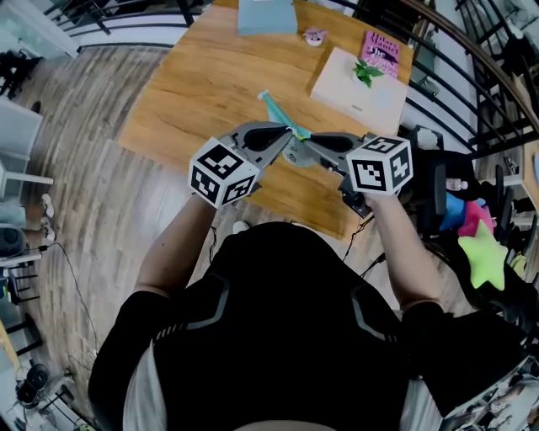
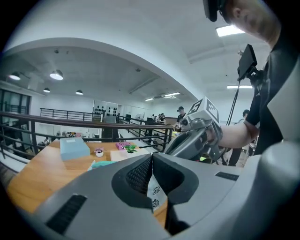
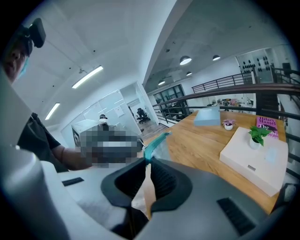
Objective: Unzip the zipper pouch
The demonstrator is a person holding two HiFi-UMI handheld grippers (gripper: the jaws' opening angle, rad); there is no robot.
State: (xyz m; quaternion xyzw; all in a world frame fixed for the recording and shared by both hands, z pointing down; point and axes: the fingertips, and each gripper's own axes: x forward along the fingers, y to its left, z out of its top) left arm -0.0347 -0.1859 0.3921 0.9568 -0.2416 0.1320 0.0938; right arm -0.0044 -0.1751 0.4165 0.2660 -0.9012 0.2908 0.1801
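The zipper pouch [image 1: 280, 116] is clear with a teal zipper band and hangs in the air over the table's near edge, between both grippers. My left gripper [image 1: 286, 136] meets it from the left and my right gripper [image 1: 308, 143] from the right, tips almost touching. In the left gripper view the left gripper [image 2: 151, 164] is shut on a thin white printed piece of the pouch [image 2: 154, 193], with the right gripper [image 2: 194, 140] just beyond. In the right gripper view the right gripper [image 3: 147, 165] is pinched on the pouch [image 3: 157, 140] just below its teal band.
The wooden table [image 1: 202, 80] carries a white box with a small plant [image 1: 358, 91], a pink book [image 1: 381, 49], a light blue box [image 1: 266, 17] and a small pink object [image 1: 315, 36]. A black railing [image 1: 472, 59] and a dark chair [image 1: 438, 189] stand at the right.
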